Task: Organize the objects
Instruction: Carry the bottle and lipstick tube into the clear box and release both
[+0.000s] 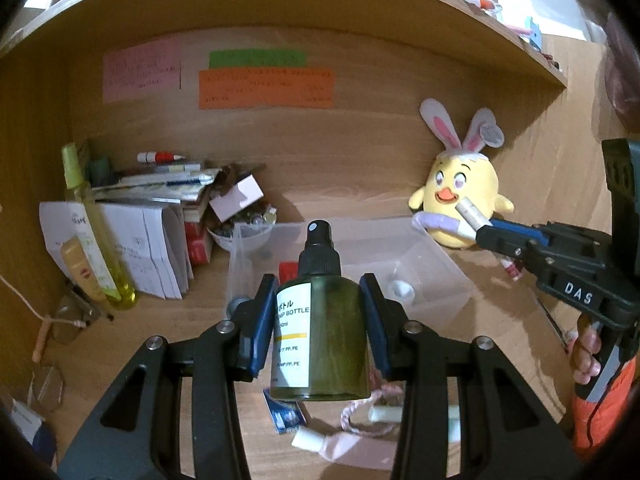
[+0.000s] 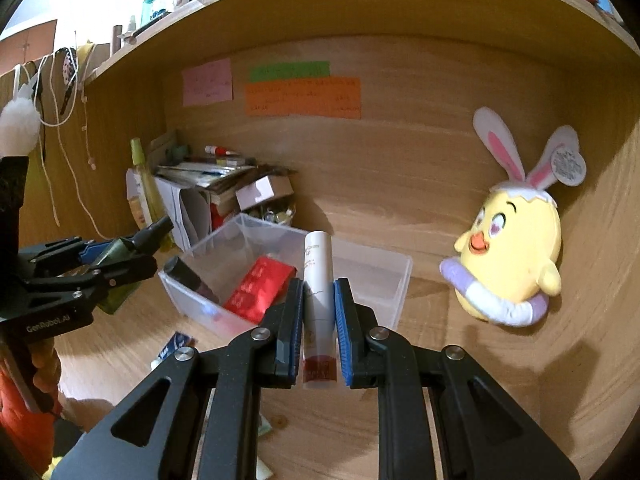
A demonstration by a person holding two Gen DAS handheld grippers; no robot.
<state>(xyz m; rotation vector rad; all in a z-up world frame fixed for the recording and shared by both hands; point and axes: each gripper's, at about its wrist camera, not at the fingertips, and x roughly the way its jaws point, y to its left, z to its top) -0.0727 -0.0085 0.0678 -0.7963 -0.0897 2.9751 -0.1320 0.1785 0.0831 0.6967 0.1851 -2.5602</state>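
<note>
My left gripper (image 1: 318, 292) is shut on a dark green spray bottle (image 1: 322, 328) with a black pump top and a white label, held upright above the wooden desk. The same bottle (image 2: 116, 252) shows at the left of the right wrist view. My right gripper (image 2: 318, 288) is shut on a slim white lip balm tube (image 2: 318, 300) with a red band at its base; that tube (image 1: 472, 216) also pokes out of the right gripper (image 1: 486, 230) in the left wrist view. A clear plastic bin (image 2: 400, 280) lies ahead of both grippers, with a red packet (image 2: 260, 288) and a dark tube (image 2: 190, 278) inside.
A yellow chick plush (image 2: 512, 256) with bunny ears leans on the back wall at the right. Stacked papers and boxes (image 1: 160, 216) and a tall yellow-green bottle (image 1: 86, 216) fill the left corner. A pink cord (image 1: 360, 404), white tubes and a blue packet (image 1: 286, 414) lie on the desk below the left gripper.
</note>
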